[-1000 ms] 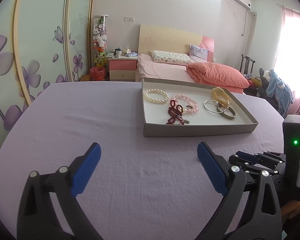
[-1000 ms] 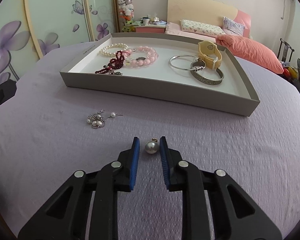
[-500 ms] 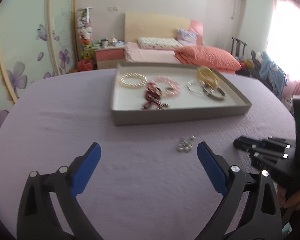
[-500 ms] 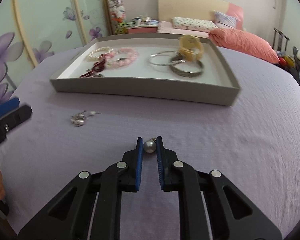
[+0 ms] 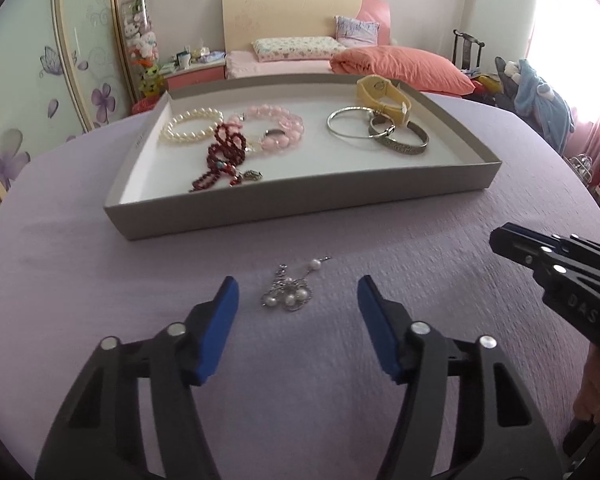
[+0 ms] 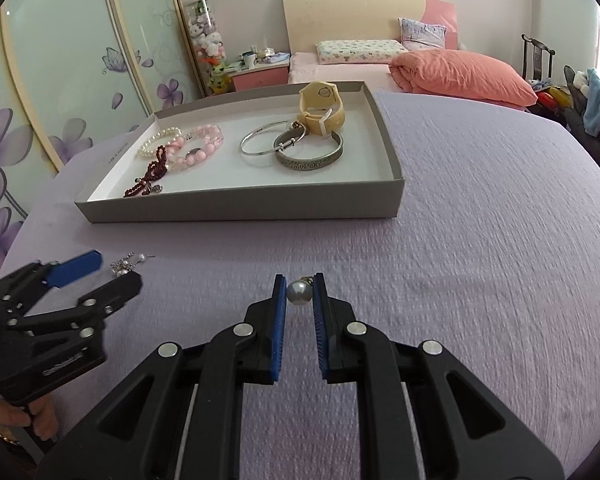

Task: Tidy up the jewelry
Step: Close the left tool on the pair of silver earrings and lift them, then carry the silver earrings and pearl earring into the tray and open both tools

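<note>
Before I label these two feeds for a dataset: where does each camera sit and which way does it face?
Left wrist: on the left tool, looking down over the small pearl-and-silver cluster between its closing jaws.
Right wrist: on the right tool, shut on the round grey pearl bead; a hand shows.
Shared: the shallow grey cardboard tray, the purple cloth.

Pearl earring [image 6: 299, 291]: we see its setting mostly hidden behind the bead.
Pearl cluster [image 6: 125, 266]: partly hidden behind the left gripper [image 6: 108, 270].
Bedside clutter [image 5: 196, 56]: too small to tell.
</note>
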